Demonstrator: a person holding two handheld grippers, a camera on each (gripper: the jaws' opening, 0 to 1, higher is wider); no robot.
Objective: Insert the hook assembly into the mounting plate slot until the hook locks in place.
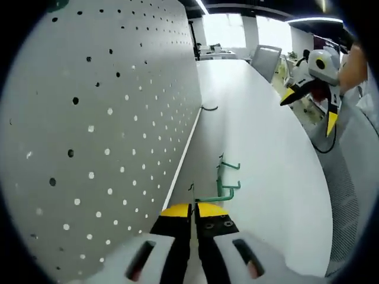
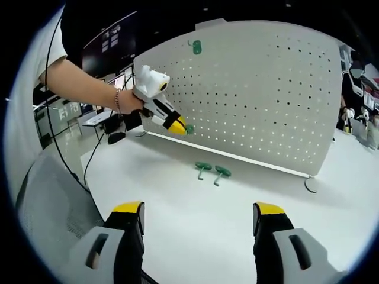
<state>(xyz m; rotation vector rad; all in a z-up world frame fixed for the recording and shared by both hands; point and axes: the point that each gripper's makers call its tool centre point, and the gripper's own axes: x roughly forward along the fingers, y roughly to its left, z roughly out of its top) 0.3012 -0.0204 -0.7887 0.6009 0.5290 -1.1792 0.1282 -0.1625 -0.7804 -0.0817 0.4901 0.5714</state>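
Left gripper (image 1: 194, 208): jaws together, yellow tips clamped on a green hook (image 1: 220, 193); held close against the pegboard's (image 1: 106, 118) lower edge. In the right gripper view the same gripper (image 2: 177, 125) sits in a person's hand (image 2: 127, 102), its tip at the pegboard (image 2: 254, 89) with a bit of green at the jaws.

Right gripper (image 2: 198, 219): jaws wide apart, holding nothing, hovering above the table (image 2: 195, 236), well back from the board. It appears in the left gripper view at upper right (image 1: 308, 106), off the table's far edge.

Pegboard: white, perforated, standing upright on the table on a foot (image 2: 311, 184) at its right end. One green piece (image 2: 195, 46) hangs near its top left.

Loose hooks (image 2: 212, 171): two green, lying side by side on the table, just in front of the board, apart from both grippers. From the left gripper view a further green hook (image 1: 228, 165) lies beyond the held one, and a dark curved piece (image 1: 208, 108) sits at the board's base further off.

Surroundings: chair (image 1: 265, 59) at the table's far end; mesh chair back (image 2: 53, 201) at left; black cable (image 2: 98, 154) trailing from the left gripper. No legible writing.
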